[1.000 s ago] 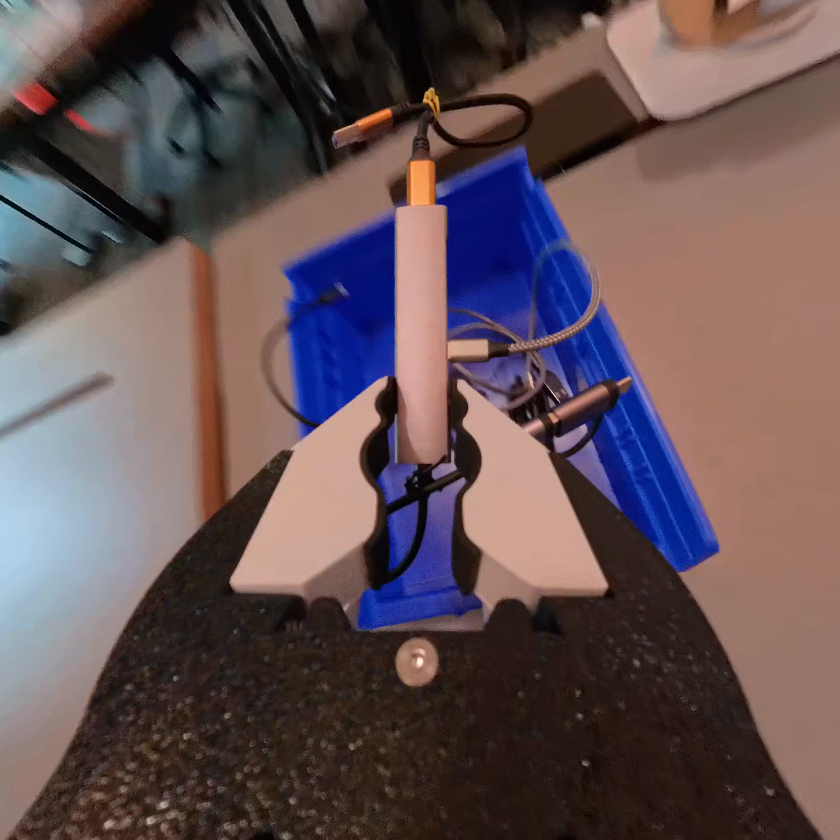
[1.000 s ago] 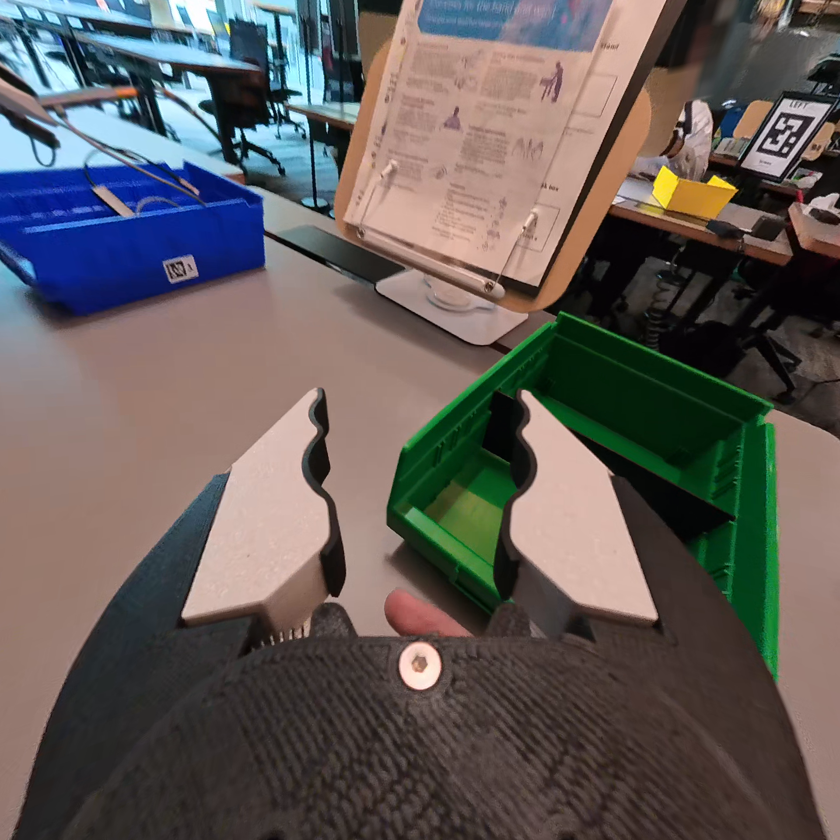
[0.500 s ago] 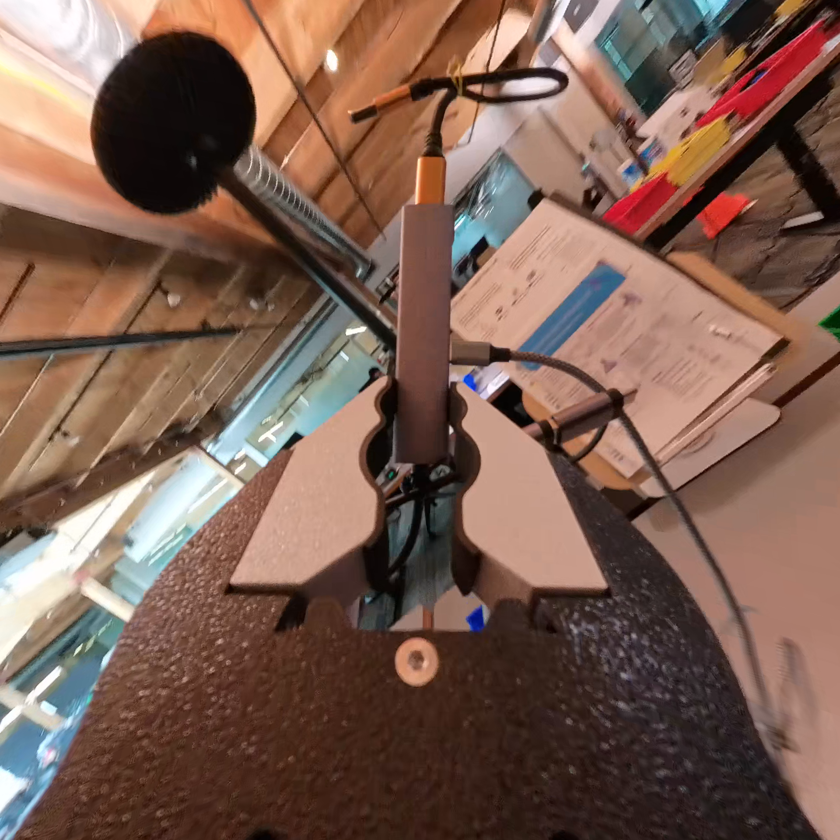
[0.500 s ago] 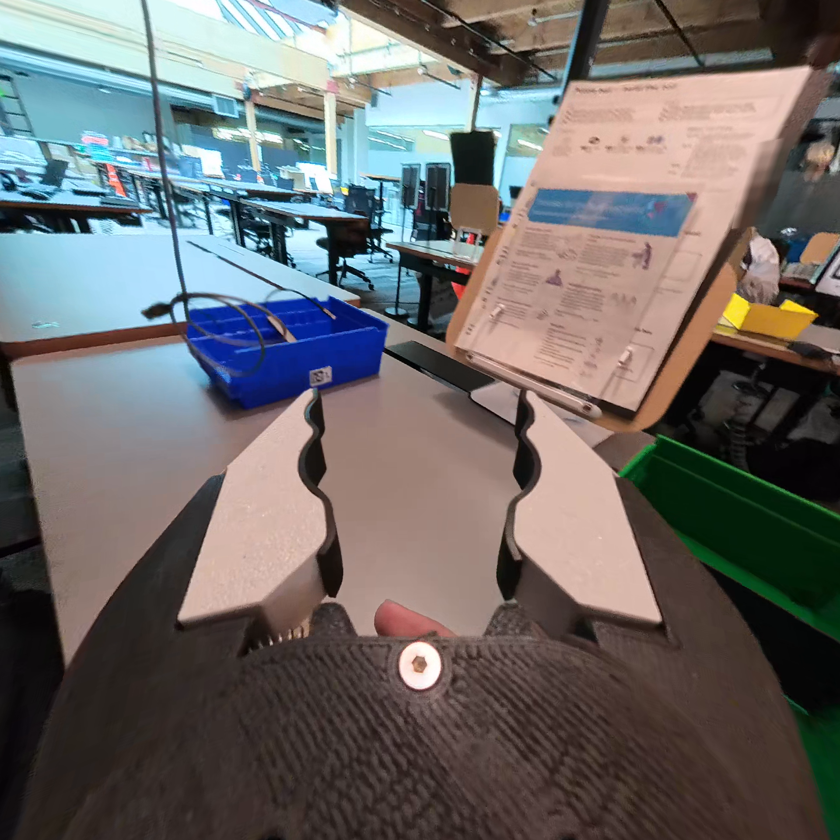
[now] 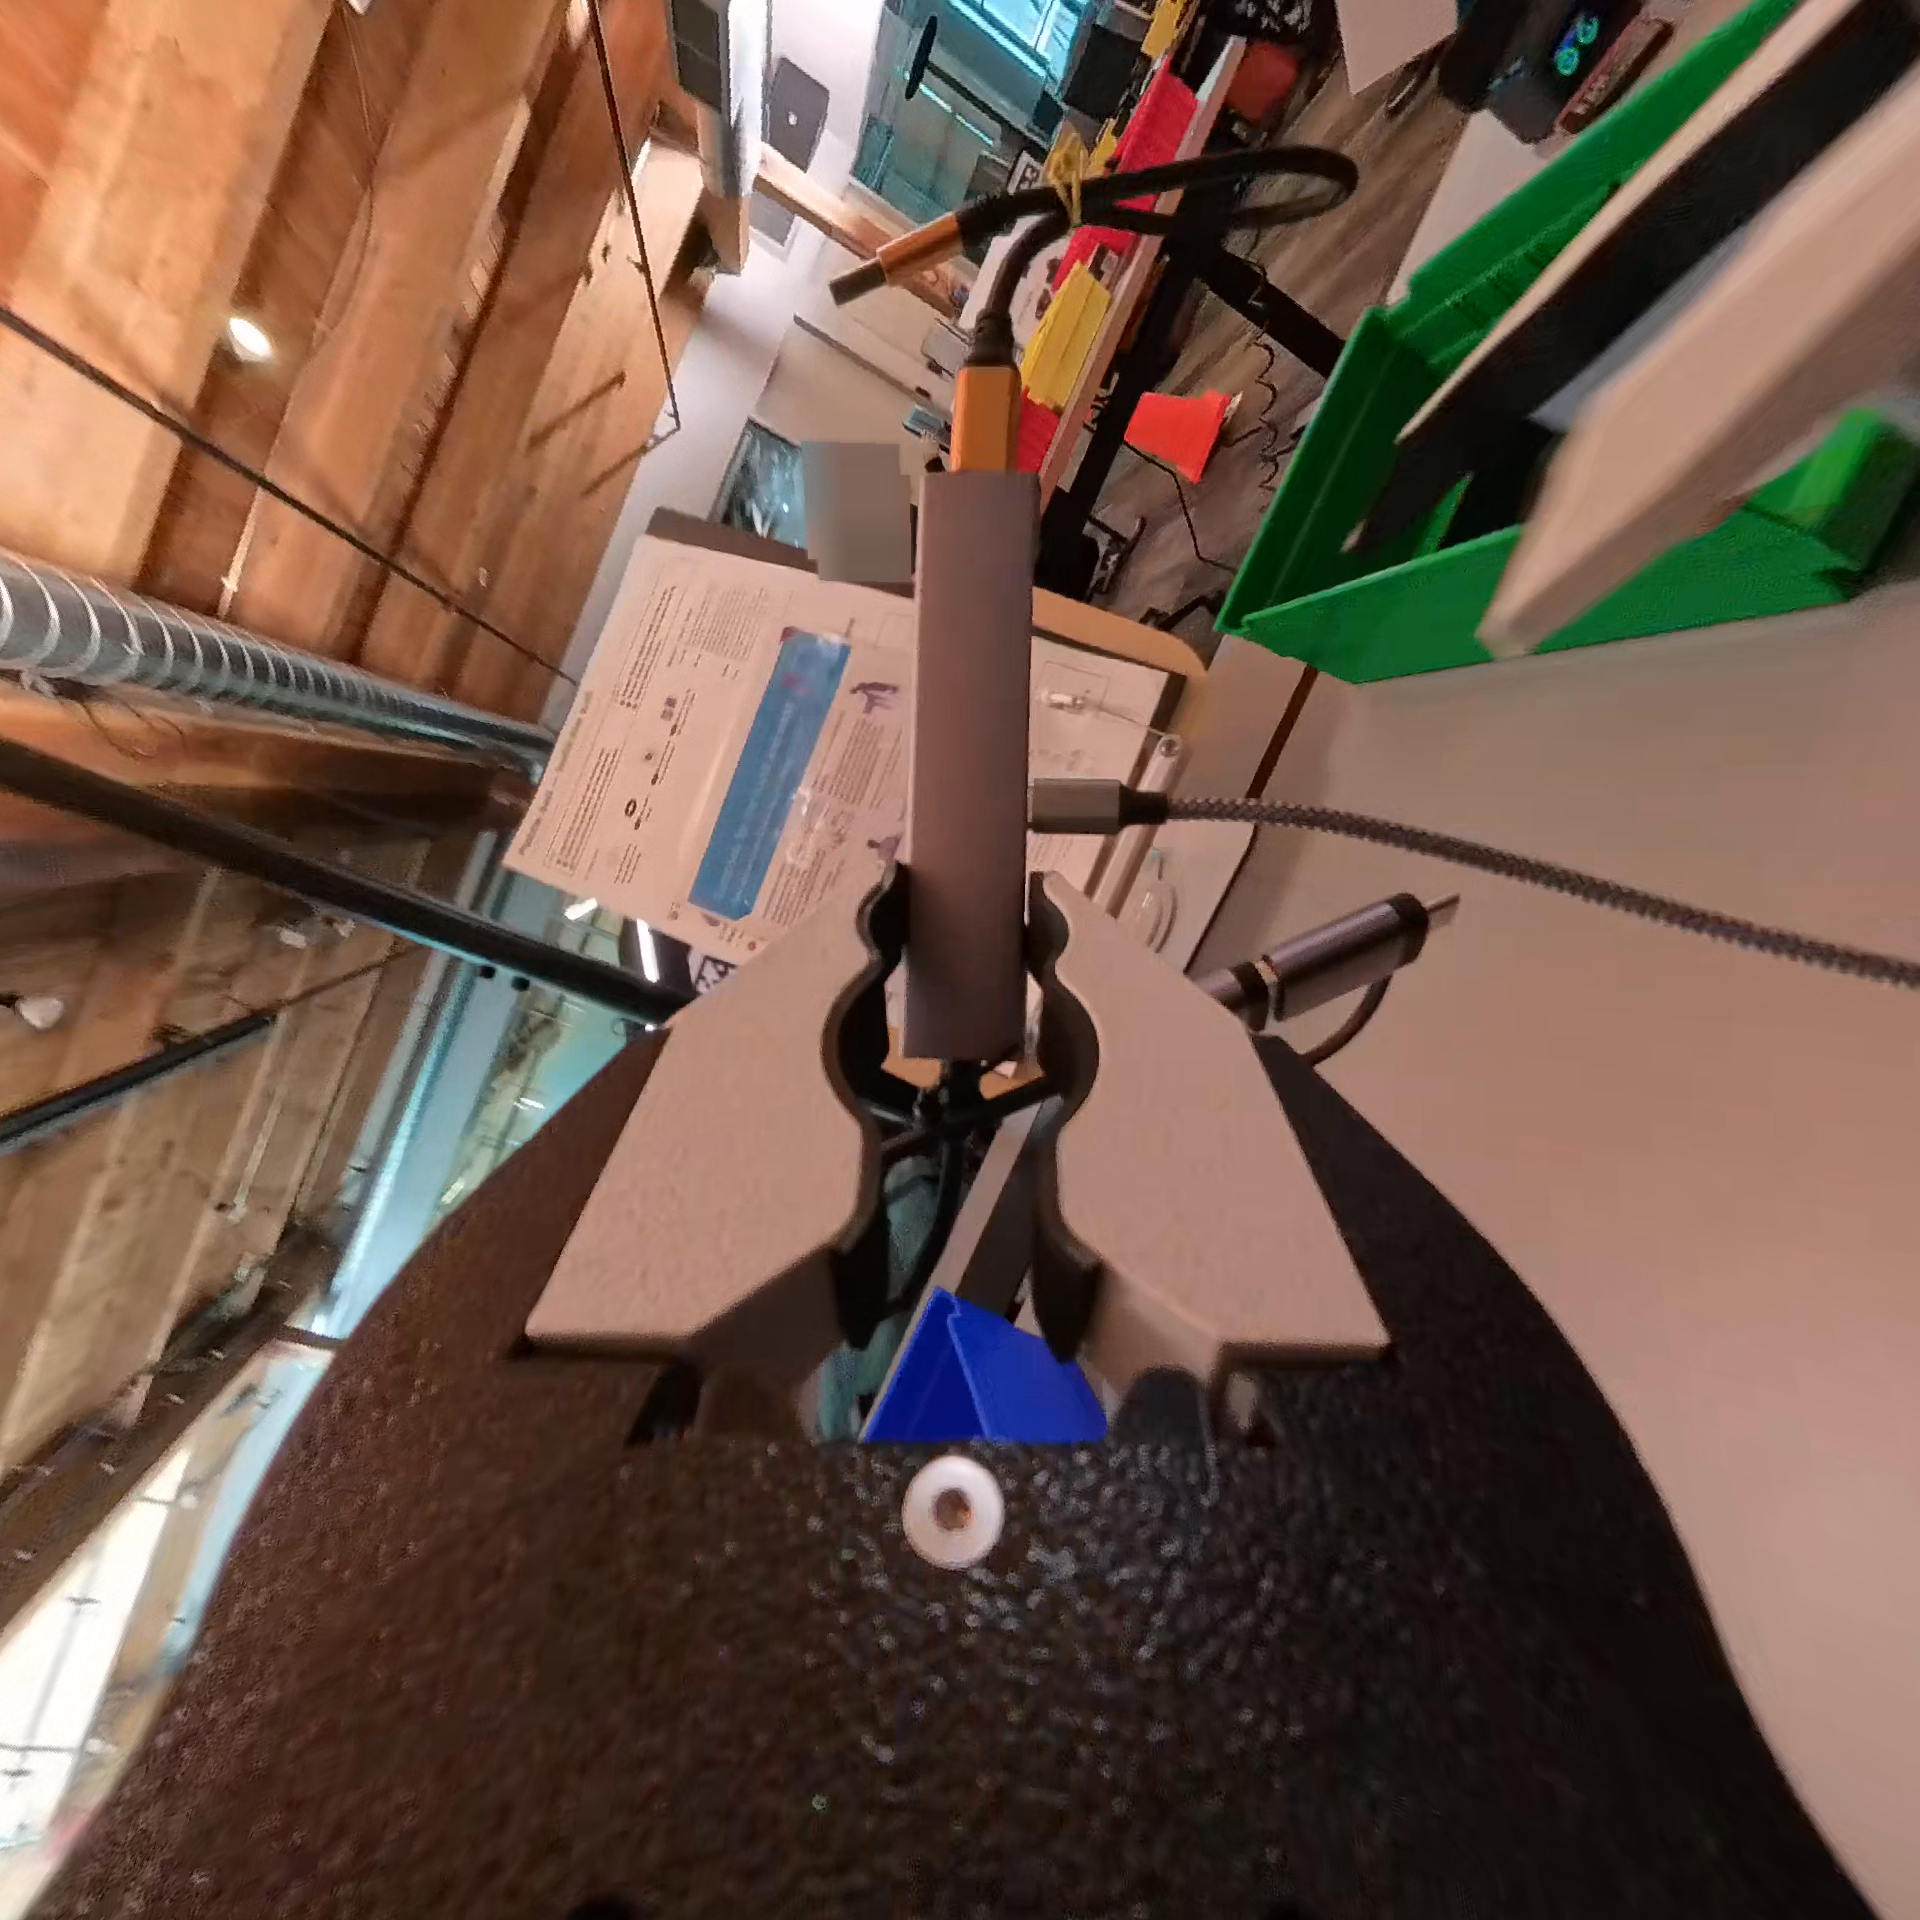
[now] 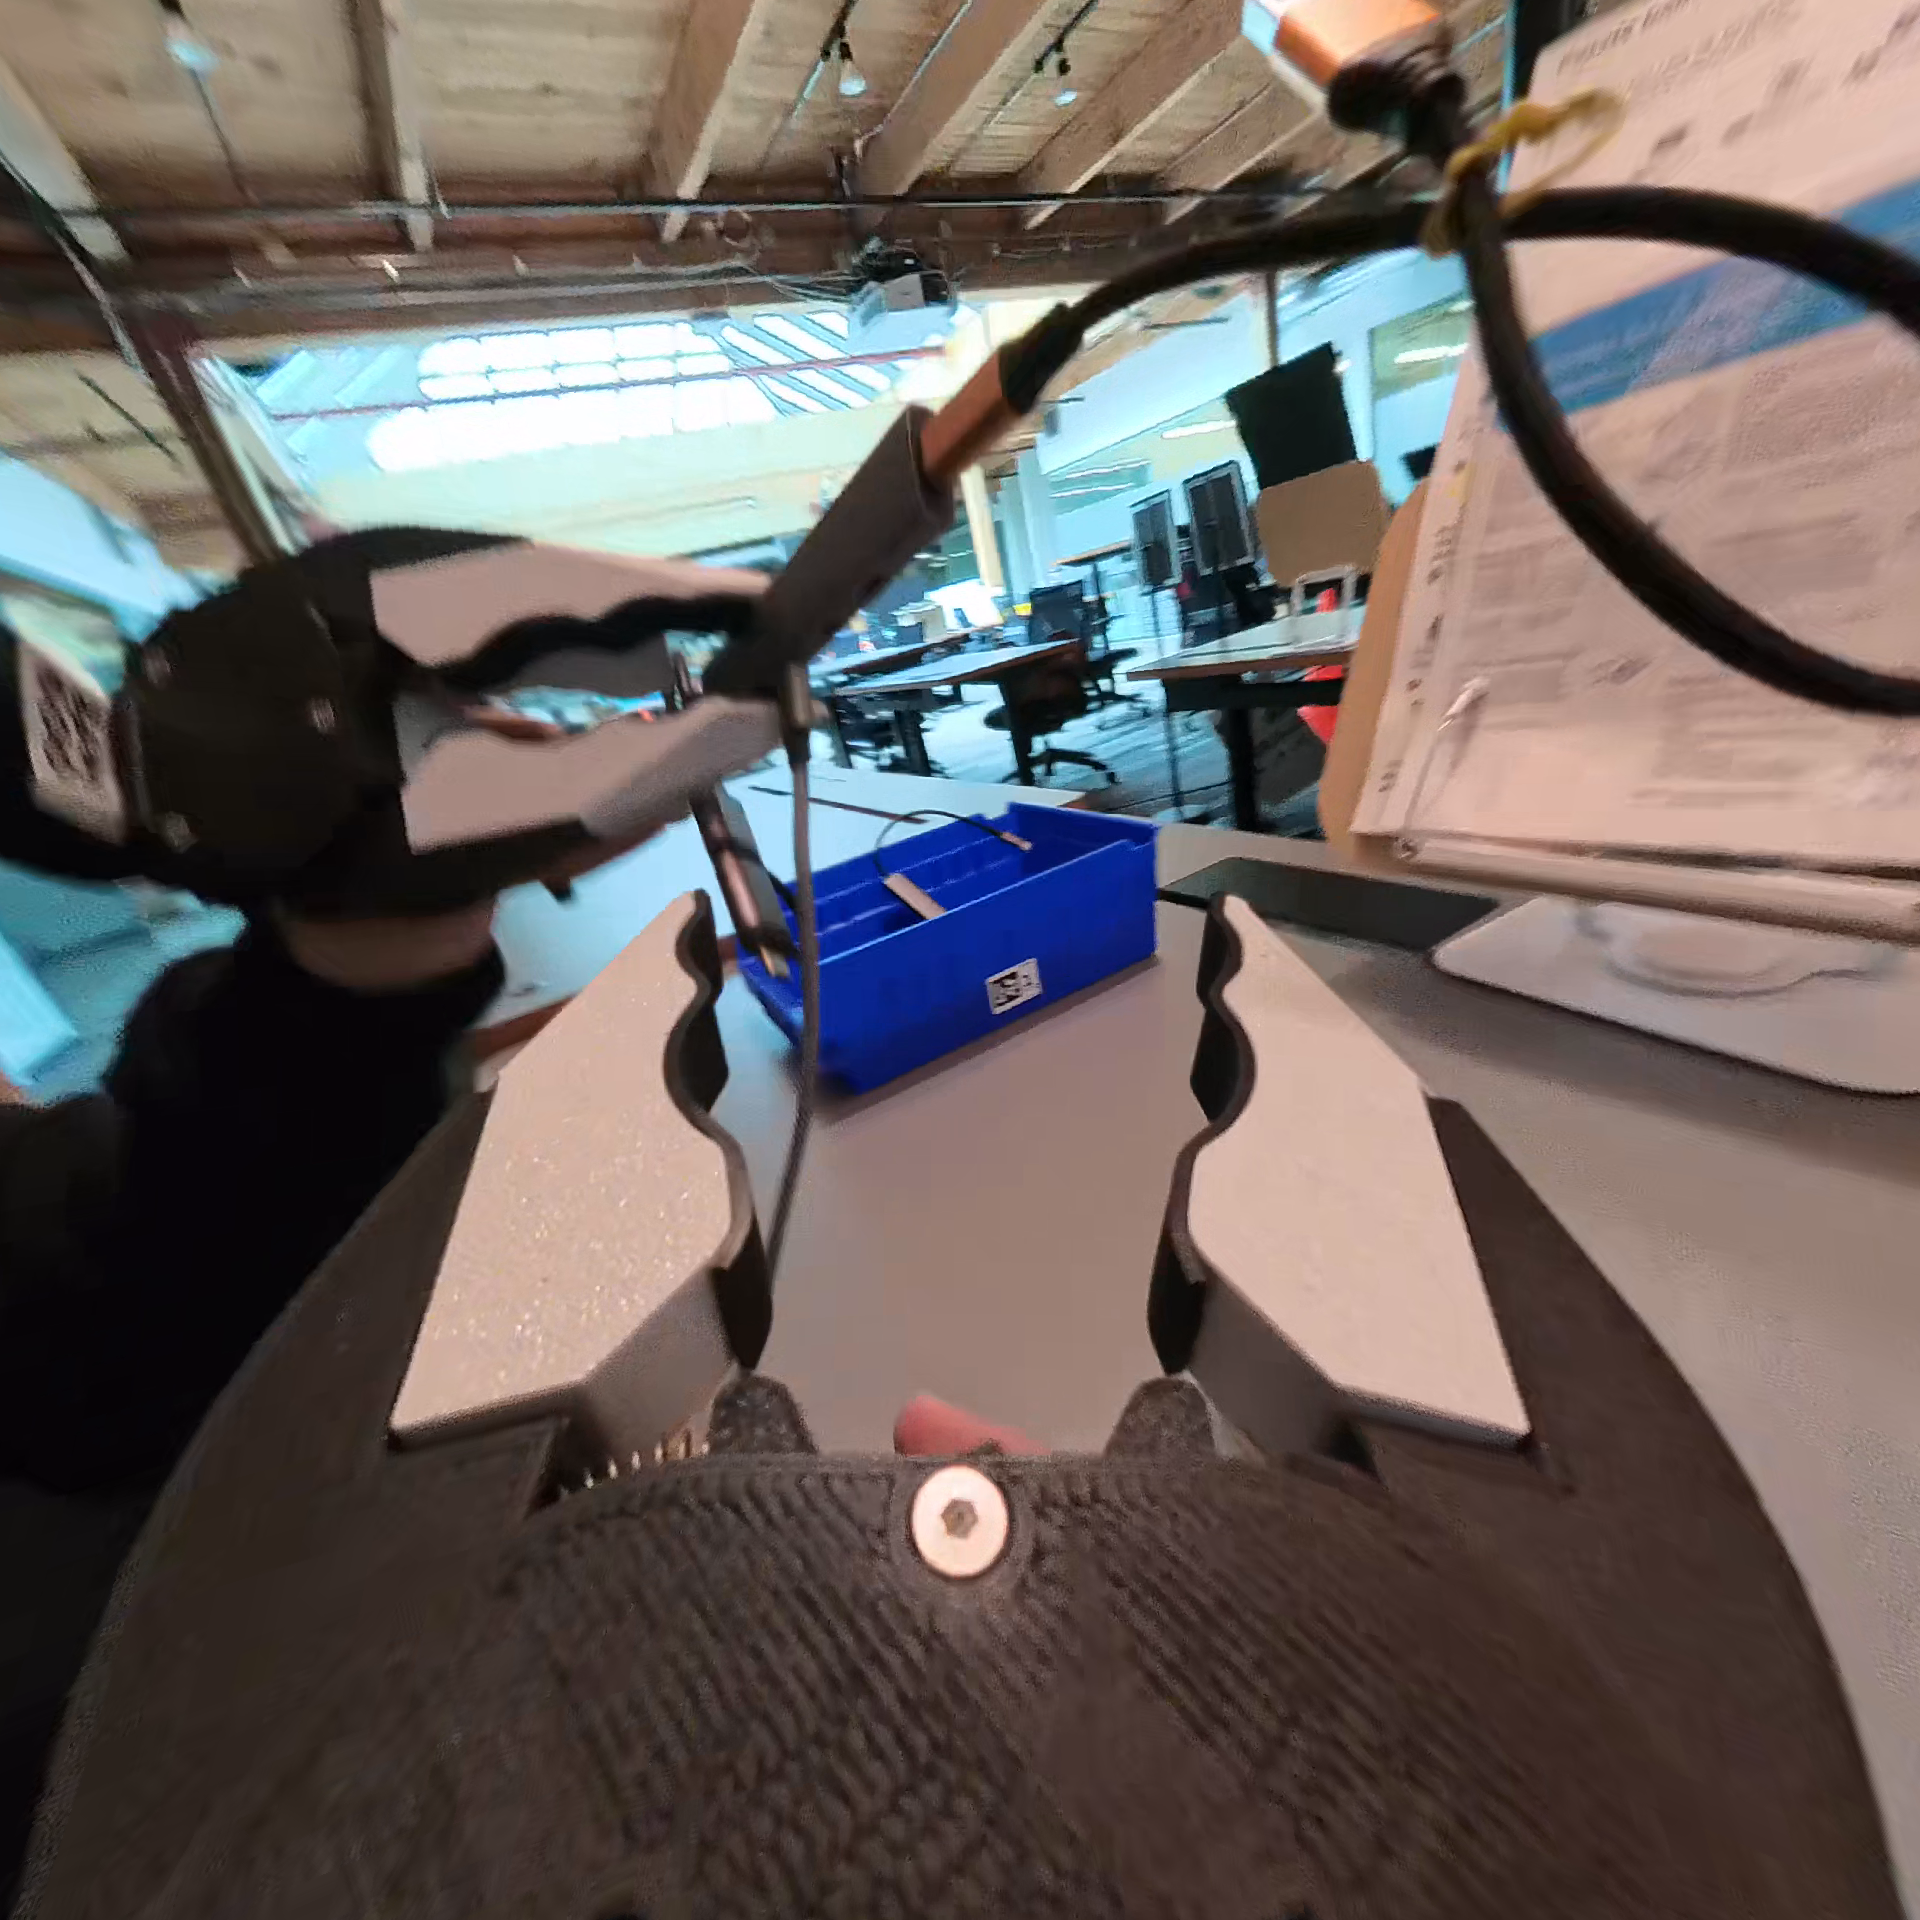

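Observation:
My left gripper (image 5: pixel 964 914) is shut on a slim grey USB hub (image 5: pixel 971 748) and holds it in the air, rolled sideways. An orange-ended black cable (image 5: pixel 1101 208) loops from the hub's far end. A braided grey cable (image 5: pixel 1507 862) is plugged into its side and a grey plug (image 5: pixel 1340 945) hangs by it. My right gripper (image 6: pixel 951 935) is open and empty above the table. In the right wrist view the left gripper (image 6: pixel 727 665) holds the hub (image 6: pixel 852 540) up and to the left. The braided cable (image 6: pixel 800 987) hangs down close by my right gripper's left finger (image 6: pixel 613 1143).
A blue bin (image 6: pixel 977 945) with cables sits on the grey table (image 6: pixel 1610 1195) ahead of the right gripper. A sheet on a white stand (image 6: pixel 1683 540) is at the right. A green bin (image 5: pixel 1507 416) shows in the left wrist view, with the right gripper's finger (image 5: pixel 1714 395) before it. Some 9 cm of space lies between my two pairs of fingers.
My left gripper has lifted the hub and its cables out of the blue bin and swung toward the right gripper. My right gripper has turned from the green bin to face the blue bin.

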`<state>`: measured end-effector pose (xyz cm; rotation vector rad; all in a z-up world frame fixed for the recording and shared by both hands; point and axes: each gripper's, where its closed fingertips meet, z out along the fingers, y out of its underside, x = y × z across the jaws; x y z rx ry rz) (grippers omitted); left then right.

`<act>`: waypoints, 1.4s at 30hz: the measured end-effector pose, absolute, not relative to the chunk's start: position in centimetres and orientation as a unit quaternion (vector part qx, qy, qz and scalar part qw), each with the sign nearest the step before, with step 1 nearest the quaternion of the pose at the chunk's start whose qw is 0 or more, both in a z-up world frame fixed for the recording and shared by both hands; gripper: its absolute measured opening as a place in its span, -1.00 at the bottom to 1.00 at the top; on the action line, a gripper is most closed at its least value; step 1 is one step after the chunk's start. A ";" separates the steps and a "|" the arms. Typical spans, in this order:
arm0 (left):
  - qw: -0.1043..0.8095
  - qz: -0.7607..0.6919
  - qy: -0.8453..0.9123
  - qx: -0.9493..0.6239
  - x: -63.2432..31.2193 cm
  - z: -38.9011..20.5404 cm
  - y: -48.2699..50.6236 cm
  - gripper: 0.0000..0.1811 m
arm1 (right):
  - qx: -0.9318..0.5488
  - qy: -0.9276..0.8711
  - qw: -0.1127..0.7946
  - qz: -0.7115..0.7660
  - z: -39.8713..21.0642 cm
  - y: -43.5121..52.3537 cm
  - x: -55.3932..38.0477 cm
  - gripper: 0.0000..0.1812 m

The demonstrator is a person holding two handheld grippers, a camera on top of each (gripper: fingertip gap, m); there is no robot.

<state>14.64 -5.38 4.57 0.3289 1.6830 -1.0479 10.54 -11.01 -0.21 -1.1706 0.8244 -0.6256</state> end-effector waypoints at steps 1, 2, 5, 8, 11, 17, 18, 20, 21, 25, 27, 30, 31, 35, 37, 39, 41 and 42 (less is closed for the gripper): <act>0.541 -0.439 0.701 0.148 14.3 3.4 -6.0 -0.77 | -0.521 0.375 0.721 -0.259 -0.7 -10.8 11.0 0.00; 0.540 -0.443 0.699 0.157 13.9 2.3 -6.5 -0.77 | -0.514 0.380 0.733 -0.235 -1.2 -10.6 11.3 -0.01; 0.496 -0.468 0.709 0.181 12.7 -1.4 -8.1 -0.78 | -0.480 0.364 0.785 -0.149 -1.3 -9.7 11.4 -0.11; 0.458 -0.505 0.707 0.192 12.1 -4.1 -8.6 -0.78 | -0.480 0.349 0.800 -0.090 -2.3 -9.0 11.3 -0.57; 0.389 -0.545 0.717 0.195 11.6 -6.5 -8.8 -0.78 | -0.469 0.342 0.812 -0.065 -3.1 -8.8 11.6 -0.90; 0.294 -0.592 0.732 0.169 12.1 -9.6 -8.0 -0.77 | -0.473 0.386 0.792 -0.028 -6.1 -8.0 13.2 -0.93; 0.272 -0.605 0.730 0.167 12.0 -9.6 -7.8 -0.77 | -0.463 0.397 0.792 -0.012 -6.2 -8.1 13.4 -0.93; 0.240 -0.633 0.717 0.166 11.7 -8.8 -7.2 -0.73 | -0.432 0.416 0.800 0.019 -6.1 -8.4 13.7 -0.93; 0.221 -0.651 0.708 0.163 11.5 -8.1 -6.8 -0.71 | -0.416 0.423 0.804 0.033 -5.9 -8.6 13.8 -0.93; 0.213 -0.676 0.688 0.154 11.8 -5.6 -4.9 -0.59 | -0.381 0.439 0.812 0.061 -5.7 -9.2 14.0 -0.93; 0.233 -0.672 0.685 0.161 11.9 -4.5 -3.8 -0.58 | -0.381 0.441 0.810 0.062 -5.7 -9.3 13.9 -0.93; 0.257 -0.645 0.700 0.166 12.4 -4.1 -2.4 -0.50 | -0.372 0.439 0.815 0.065 -5.2 -9.7 13.6 -0.93; 0.266 -0.635 0.705 0.170 12.6 -4.1 -2.0 -0.50 | -0.369 0.433 0.819 0.068 -4.8 -9.8 13.3 -0.93; 0.282 -0.616 0.716 0.171 14.0 -5.0 -0.8 -0.45 | -0.344 0.413 0.839 0.089 -3.2 -10.1 12.4 -0.93; 0.265 -0.618 0.720 0.174 14.2 -6.1 -1.1 -0.42 | -0.323 0.401 0.850 0.113 -2.6 -10.2 12.0 -0.94; 0.253 -0.628 0.714 0.179 14.1 -7.2 -2.0 -0.40 | -0.318 0.392 0.852 0.141 -2.5 -9.6 11.7 -0.94; 0.251 -0.643 0.697 0.194 13.3 -7.9 -3.3 -0.40 | -0.323 0.392 0.846 0.163 -3.0 -8.6 11.7 -0.94; 0.253 -0.651 0.687 0.203 12.8 -8.0 -3.8 -0.39 | -0.326 0.392 0.843 0.172 -3.2 -8.1 11.8 -0.94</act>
